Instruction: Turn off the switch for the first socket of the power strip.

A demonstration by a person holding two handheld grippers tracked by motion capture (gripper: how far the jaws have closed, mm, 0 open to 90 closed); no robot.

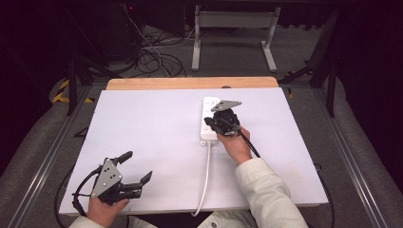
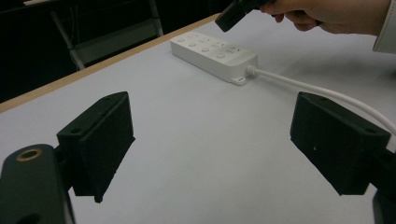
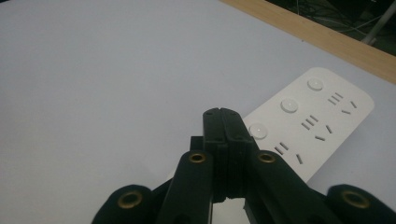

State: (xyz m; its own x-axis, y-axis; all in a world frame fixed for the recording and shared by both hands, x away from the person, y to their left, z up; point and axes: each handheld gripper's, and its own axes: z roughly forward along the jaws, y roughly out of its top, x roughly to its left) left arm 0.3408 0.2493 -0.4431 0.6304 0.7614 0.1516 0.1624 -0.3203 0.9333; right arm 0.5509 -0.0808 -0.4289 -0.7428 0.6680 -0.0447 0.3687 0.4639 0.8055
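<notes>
High view: power strip (image 1: 209,121) on table (image 1: 152,123) at 1 o'clock. Right gripper (image 1: 215,124) over it, jaws pressed together, possibly touching. Left gripper (image 1: 139,167) at 7 o'clock, jaws spread, empty.

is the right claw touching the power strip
Cannot tell. The right claw, shut, sits over the power strip in its own view, but no view shows contact or a gap plainly.
</notes>
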